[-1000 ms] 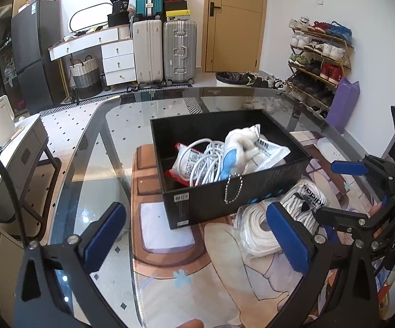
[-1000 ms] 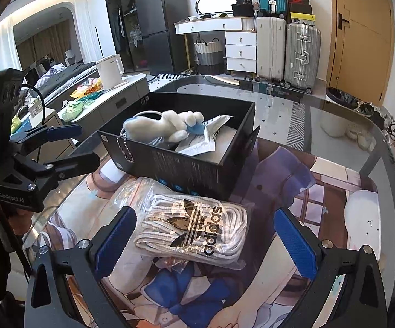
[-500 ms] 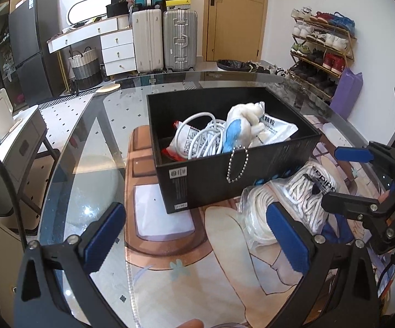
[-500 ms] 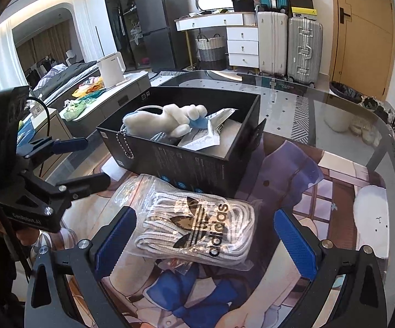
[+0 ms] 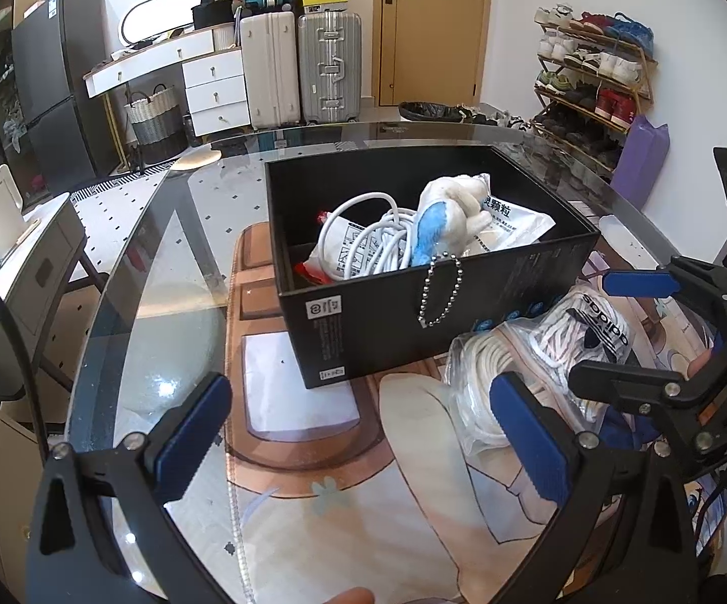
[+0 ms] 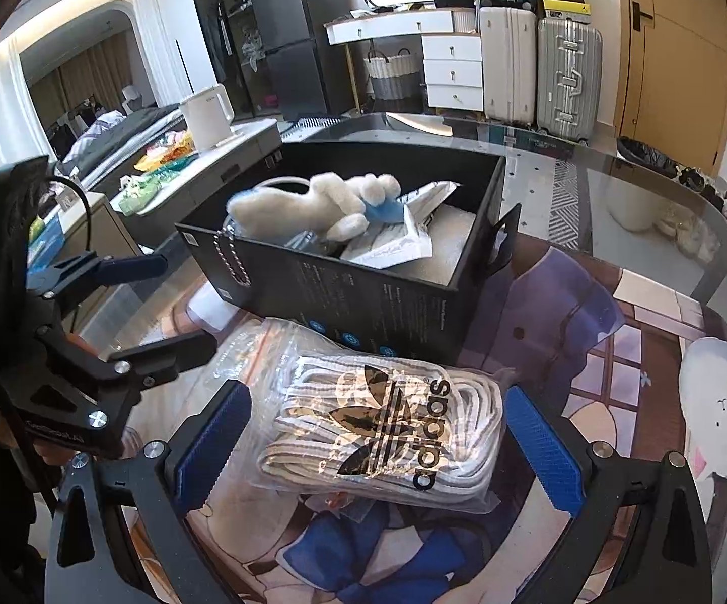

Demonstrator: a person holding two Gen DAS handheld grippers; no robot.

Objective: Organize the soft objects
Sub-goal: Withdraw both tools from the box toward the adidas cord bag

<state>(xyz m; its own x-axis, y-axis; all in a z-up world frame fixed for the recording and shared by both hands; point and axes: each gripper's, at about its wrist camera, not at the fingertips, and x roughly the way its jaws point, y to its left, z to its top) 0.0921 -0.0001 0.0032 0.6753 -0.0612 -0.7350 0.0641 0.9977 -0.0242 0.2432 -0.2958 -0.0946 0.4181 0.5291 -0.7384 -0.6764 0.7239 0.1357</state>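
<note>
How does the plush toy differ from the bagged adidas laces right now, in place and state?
The plush toy lies inside the black box, on top of the other contents; the bag of adidas laces lies outside it on the table mat.
The toy is bare and fluffy, its ball chain hanging over the box wall; the laces are sealed in clear plastic.
The open right gripper straddles the laces; nothing is near the toy.
Both are soft and mostly white.
</note>
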